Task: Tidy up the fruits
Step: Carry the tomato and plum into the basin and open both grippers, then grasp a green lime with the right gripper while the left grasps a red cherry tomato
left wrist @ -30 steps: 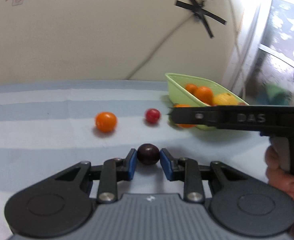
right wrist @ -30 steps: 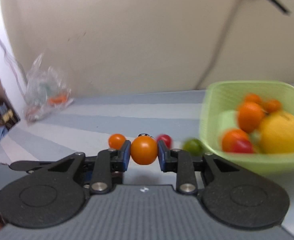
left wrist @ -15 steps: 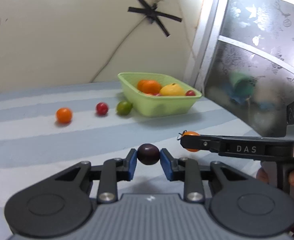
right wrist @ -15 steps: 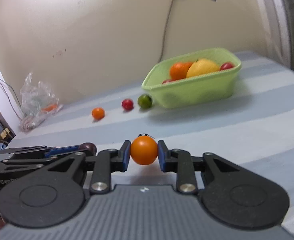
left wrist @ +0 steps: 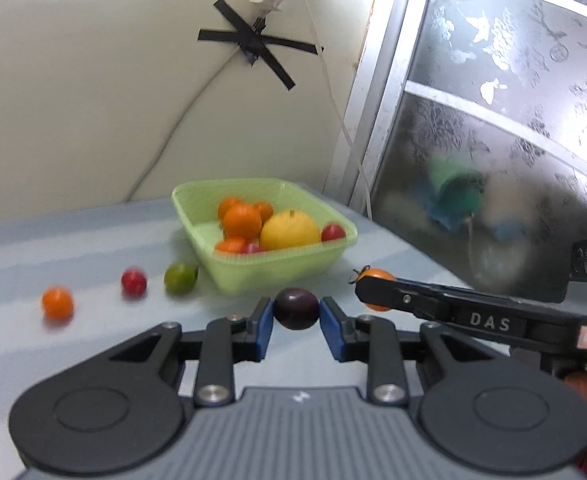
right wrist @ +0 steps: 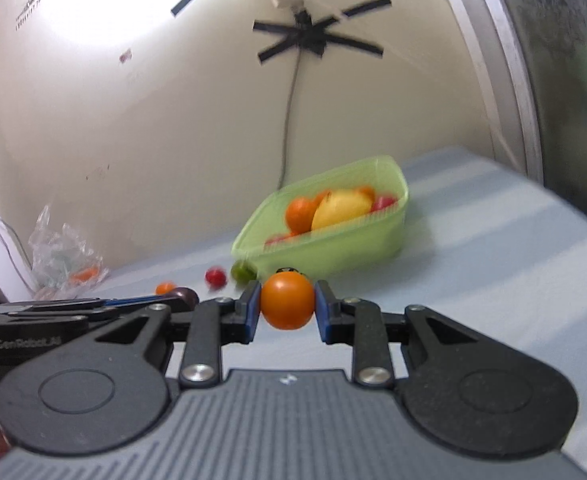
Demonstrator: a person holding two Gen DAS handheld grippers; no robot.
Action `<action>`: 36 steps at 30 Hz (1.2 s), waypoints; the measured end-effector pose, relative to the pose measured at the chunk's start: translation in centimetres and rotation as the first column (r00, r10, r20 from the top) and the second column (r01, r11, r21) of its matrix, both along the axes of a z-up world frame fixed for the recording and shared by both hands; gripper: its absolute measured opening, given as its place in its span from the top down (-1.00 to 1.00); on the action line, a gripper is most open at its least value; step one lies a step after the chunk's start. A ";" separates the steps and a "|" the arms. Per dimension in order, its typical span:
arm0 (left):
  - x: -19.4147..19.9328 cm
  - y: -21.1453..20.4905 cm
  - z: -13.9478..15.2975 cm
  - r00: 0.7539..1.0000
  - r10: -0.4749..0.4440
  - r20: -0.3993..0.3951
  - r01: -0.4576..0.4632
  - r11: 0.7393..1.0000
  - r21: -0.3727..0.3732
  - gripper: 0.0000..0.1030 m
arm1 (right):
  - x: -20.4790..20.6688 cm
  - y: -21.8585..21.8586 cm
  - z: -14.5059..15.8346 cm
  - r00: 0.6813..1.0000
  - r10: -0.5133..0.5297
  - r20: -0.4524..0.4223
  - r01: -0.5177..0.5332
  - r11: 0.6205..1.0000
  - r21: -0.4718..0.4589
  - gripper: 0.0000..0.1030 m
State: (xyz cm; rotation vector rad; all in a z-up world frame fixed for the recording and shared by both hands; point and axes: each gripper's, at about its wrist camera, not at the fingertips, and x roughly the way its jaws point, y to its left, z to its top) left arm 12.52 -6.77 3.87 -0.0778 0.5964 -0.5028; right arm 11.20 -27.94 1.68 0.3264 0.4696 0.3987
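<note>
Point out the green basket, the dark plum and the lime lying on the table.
green basket point(left wrist: 277, 270), left wrist view, on its near outer wall.
dark plum point(left wrist: 296, 309), left wrist view, middle of the fruit, between the left gripper's fingers.
lime point(left wrist: 180, 278), left wrist view, middle of the fruit, left of the basket.
</note>
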 end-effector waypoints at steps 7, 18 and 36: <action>6.3 -1.4 1.0 0.999 0.040 0.001 -0.040 0.999 -0.013 0.48 | 5.0 0.5 1.6 0.994 -0.008 0.106 0.017 0.997 -0.079 0.40; 15.8 -0.1 -2.0 0.976 0.131 -0.173 -0.151 0.983 -0.107 0.48 | 12.9 0.6 0.6 0.996 -0.044 0.080 0.055 0.989 -0.140 0.39; 8.4 7.7 2.6 0.964 0.265 -0.022 -0.265 0.957 -0.119 0.36 | 9.8 1.2 1.2 0.990 -0.049 0.135 0.061 0.995 -0.084 0.36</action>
